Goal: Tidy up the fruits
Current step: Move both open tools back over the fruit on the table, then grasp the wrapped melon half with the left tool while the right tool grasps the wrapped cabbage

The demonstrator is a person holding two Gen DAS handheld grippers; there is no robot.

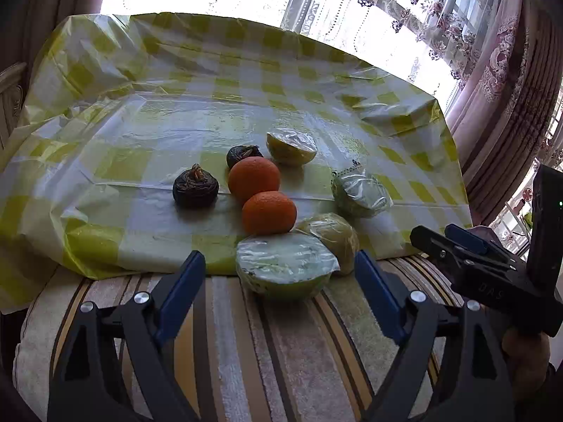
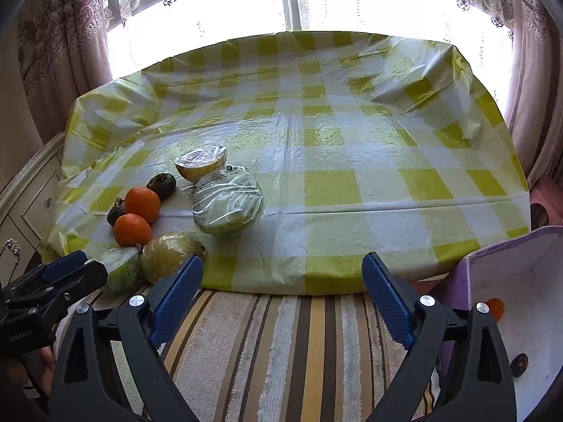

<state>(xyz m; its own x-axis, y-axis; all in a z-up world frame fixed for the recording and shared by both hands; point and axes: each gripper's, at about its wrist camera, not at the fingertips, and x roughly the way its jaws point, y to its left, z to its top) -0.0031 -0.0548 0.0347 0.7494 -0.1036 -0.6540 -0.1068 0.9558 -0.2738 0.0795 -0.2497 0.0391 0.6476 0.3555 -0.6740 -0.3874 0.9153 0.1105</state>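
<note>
Hovering over the striped cushion [image 1: 281,351] at the near edge of the worktop [image 1: 176,123], both hand-held grippers tilt forward and down toward the fruit. The left hand-held gripper [image 1: 280,283] stands wide, its blue pads on either side of a wrapped green half fruit [image 1: 285,267] without pressing on it. This half sits right at the edge of the yellow checked cloth [image 2: 352,140], touching a wrapped yellowish fruit [image 1: 332,237] just behind it. Beyond lie two oranges [image 1: 269,212] against each other, two dark brown fruits [image 1: 195,186] to their left and behind, and two more wrapped halves [image 1: 360,193] farther right and back.

The right hand-held gripper [image 2: 282,281] is also spread wide, with nothing between its fingers, pointing at bare cloth beside the pile. A hand [image 1: 524,355] grips its black handle at the far right of the left view. To its right stands a pale box [image 2: 527,281] holding an orange piece [image 2: 496,308] and a small dark fruit [image 2: 520,364].
</note>
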